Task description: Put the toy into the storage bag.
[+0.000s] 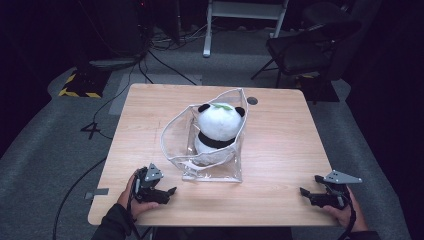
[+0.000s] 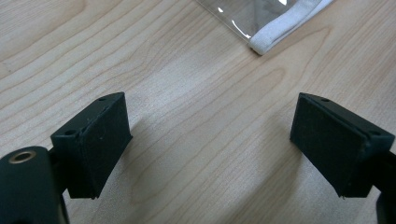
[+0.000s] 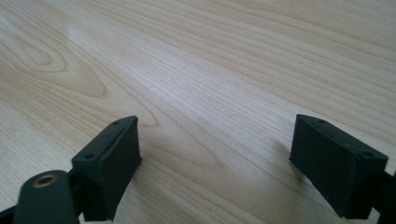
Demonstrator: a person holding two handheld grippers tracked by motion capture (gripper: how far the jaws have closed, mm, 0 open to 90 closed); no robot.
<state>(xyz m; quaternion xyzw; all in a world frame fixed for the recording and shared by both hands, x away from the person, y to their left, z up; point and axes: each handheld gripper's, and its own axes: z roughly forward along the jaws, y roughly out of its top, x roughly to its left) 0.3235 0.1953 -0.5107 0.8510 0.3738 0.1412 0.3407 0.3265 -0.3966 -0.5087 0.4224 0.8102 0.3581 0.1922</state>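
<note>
left gripper: jaws apart, empty; right gripper: jaws apart, empty; panda: inside clear bag

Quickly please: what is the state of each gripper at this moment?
Left gripper: open, holding nothing, above the light wooden table.
Right gripper: open, holding nothing, above the same table.

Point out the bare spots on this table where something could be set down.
Bare wood lies left of the clear bag, up to the table edge, and on a wider stretch right of it, above the right gripper. The near strip between the left gripper and the right one is free too. The middle is crowded: the bag holds a plush panda.
</note>
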